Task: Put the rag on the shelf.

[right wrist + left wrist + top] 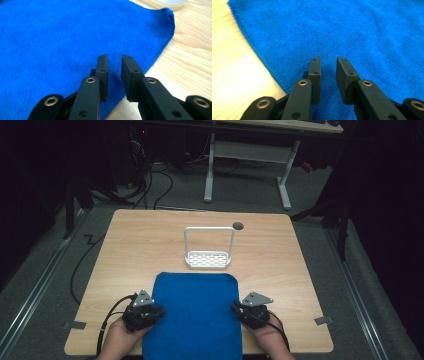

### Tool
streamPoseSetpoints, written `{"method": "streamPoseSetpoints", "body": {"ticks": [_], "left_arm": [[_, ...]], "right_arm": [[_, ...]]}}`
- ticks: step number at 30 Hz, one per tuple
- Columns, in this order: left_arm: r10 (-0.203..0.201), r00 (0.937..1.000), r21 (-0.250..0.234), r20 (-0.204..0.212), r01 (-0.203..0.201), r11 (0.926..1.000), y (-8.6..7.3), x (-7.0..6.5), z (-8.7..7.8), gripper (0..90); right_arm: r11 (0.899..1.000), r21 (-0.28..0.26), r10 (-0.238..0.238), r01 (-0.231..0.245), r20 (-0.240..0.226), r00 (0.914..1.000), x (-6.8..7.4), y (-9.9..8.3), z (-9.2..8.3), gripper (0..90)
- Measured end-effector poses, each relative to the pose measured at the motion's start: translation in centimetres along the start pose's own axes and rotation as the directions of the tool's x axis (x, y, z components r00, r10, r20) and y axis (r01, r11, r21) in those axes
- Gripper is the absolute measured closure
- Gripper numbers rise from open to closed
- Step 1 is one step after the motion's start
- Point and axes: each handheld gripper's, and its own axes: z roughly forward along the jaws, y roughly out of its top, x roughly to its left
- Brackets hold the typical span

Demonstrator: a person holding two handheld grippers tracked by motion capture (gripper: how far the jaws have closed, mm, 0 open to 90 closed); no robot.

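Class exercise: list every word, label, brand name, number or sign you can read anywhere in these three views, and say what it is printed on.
None: no readable text in any view.
Blue towel: plain, no label visible.
White rack: no markings visible.
Left gripper and right gripper: plain black with screw holes, no print.
Grey tape pieces on the table: blank as far as can be told.

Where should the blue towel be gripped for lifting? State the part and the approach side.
Probably grip the blue towel at its two long side edges, the left gripper coming in from the left and the right gripper from the right. It lies flat on the table, so only its edges give the fingers something to pinch; both grippers already stand slightly open there.
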Motion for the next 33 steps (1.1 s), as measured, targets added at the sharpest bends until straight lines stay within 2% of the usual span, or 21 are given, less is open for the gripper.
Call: {"method": "streamPoseSetpoints", "body": {"ticks": [5, 10, 11, 17, 22, 25, 26, 28, 31, 33], "left_arm": [[0.033, 0.9994, 0.002, 0.015, -0.033, 0.9995, -0.5, -1.4, -0.2, 74.6], [0.053, 0.9982, 0.012, 0.028, -0.053, 0.9985, -0.6, -2.3, -0.3, 74.5], [0.056, 0.9979, 0.014, 0.031, -0.057, 0.9983, -0.6, -2.4, -0.3, 74.5], [0.060, 0.9959, 0.025, 0.067, -0.062, 0.9978, -0.5, -2.7, -0.2, 74.5], [0.074, 0.9915, 0.027, 0.107, -0.077, 0.9967, -0.7, -3.4, -0.3, 74.4], [0.080, 0.9904, 0.040, 0.113, -0.085, 0.9956, -0.6, -3.6, -0.3, 73.0], [0.075, 0.9914, 0.032, 0.107, -0.079, 0.9964, -0.5, -3.5, -0.3, 72.4], [0.059, 0.9958, 0.001, 0.070, -0.059, 0.9983, -0.3, -2.8, -0.4, 69.9], [-0.022, 0.9997, -0.078, 0.013, 0.023, 0.9967, -0.2, -0.9, -0.8, 64.7], [-0.089, 0.9960, -0.123, -0.010, 0.087, 0.9886, 0.1, 0.6, -0.9, 61.9]], "right_arm": [[1.000, -0.002, 0.000, 0.000, 0.002, 1.0000, -0.4, 0.6, 0.7, 75.6], [0.999, 0.043, -0.015, 0.016, -0.005, 0.9999, -0.5, 0.7, 1.4, 75.6], [0.999, 0.038, -0.020, 0.020, -0.006, 0.9998, -0.4, 0.6, 1.4, 75.6], [0.999, 0.053, -0.007, 0.008, -0.018, 0.9998, -0.6, -0.7, -0.3, 75.5], [0.998, 0.054, 0.014, -0.013, -0.026, 0.9996, -0.7, -2.1, -1.9, 75.1], [0.998, 0.058, 0.011, -0.009, -0.031, 0.9995, -0.6, -2.4, -2.3, 73.4], [0.998, 0.055, 0.005, -0.004, -0.031, 0.9995, -0.6, -2.3, -2.3, 72.2], [1.000, 0.016, 0.020, -0.019, -0.033, 0.9992, -0.8, -2.2, -2.5, 70.3], [0.999, -0.015, 0.049, -0.050, -0.031, 0.9983, -1.3, -2.0, -2.4, 68.3], [0.998, -0.018, 0.051, -0.052, -0.026, 0.9984, -1.5, -2.0, -2.3, 67.5]]}}
